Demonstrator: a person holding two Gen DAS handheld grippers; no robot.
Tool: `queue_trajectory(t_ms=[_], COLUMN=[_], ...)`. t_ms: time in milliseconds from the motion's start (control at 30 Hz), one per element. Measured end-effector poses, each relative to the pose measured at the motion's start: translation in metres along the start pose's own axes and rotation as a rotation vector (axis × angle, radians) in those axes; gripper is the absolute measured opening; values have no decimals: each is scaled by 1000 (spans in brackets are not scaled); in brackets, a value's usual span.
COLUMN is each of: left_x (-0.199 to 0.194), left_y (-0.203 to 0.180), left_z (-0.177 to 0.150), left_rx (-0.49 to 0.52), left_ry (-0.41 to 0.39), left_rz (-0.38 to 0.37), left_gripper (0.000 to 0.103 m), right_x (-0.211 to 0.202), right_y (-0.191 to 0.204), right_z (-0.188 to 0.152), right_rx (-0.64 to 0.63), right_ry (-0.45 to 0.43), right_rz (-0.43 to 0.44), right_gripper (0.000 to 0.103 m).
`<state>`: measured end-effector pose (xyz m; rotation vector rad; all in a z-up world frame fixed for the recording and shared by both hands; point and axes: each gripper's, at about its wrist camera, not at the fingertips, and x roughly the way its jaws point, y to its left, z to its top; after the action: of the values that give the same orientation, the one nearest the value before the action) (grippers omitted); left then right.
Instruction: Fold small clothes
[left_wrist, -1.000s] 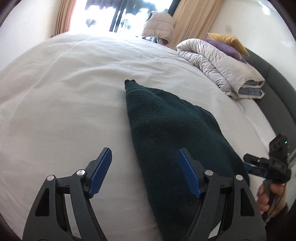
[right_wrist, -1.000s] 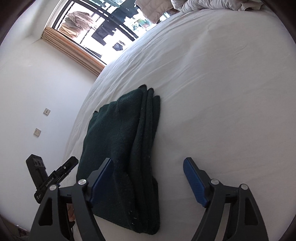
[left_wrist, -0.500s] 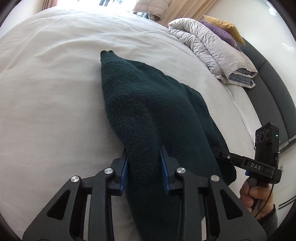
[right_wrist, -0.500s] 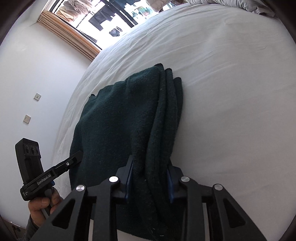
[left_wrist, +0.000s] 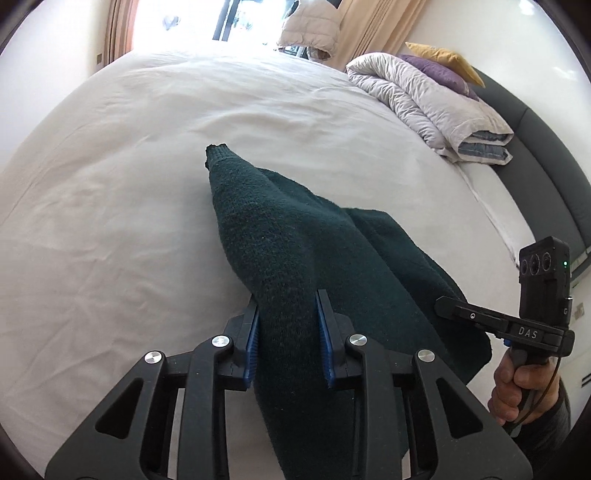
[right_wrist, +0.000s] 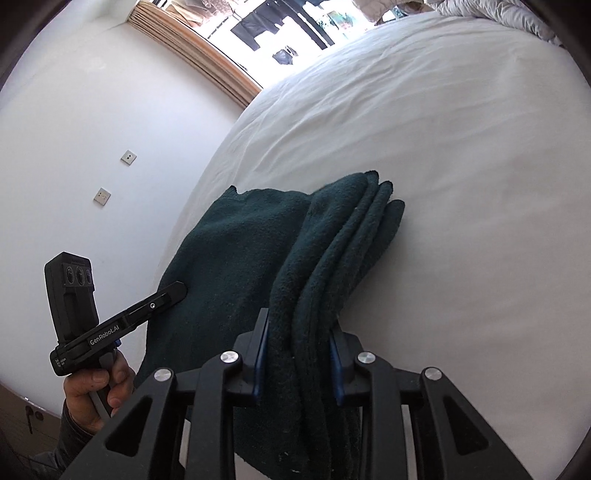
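A dark green knitted garment lies folded lengthwise on the white bed sheet. Its near end hangs raised off the sheet, and its far tip still rests on the bed. My left gripper is shut on one near corner of the garment. My right gripper is shut on the other near corner, where several folded layers bunch between its pads. The right gripper shows at the right in the left wrist view. In the right wrist view the left gripper sits at the left, held by a hand.
A folded pale duvet with a purple pillow and a yellow one lies at the far right by the dark headboard. Behind the bed are a bright window and curtains. The bed's edge faces a white wall with sockets.
Both grippers went from wide open above the garment's near end to shut on it. They then drew back and up, lifting that end off the sheet.
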<state>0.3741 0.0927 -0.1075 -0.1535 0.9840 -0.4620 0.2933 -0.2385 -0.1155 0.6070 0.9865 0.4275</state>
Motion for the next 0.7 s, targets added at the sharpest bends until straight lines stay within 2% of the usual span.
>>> queue_trajectory(t_ms=[200, 367, 433, 500, 600, 633, 700], left_x=[-38, -33, -29, -23, -25, -30, -38], left_y=[28, 24, 22, 11, 15, 19, 20], left_z=[-77, -101, -108, -109, -115, -117, -115], left_rx=[-27, 31, 40, 61, 36, 8, -22], left_ry=[13, -6, -30, -62, -94, -94, -103], left_rz=[26, 103, 148, 192, 222, 214, 219], left_gripper=[25, 31, 42, 48, 61, 63, 63], right_x=[-8, -4, -1, -2, -15, -23, -42], right_y=[2, -13, -11, -9, -4, 1, 16], right_z=[-62, -71, -73, -74, -80, -83, -91], right_rx=[94, 119, 75, 59, 54, 43, -25], right_ry=[-21, -29, -46, -71, -95, -114, -170], right_rz=[85, 30, 2, -2, -44, -75, -140], right_gripper=[30, 32, 35, 37, 50, 55, 58])
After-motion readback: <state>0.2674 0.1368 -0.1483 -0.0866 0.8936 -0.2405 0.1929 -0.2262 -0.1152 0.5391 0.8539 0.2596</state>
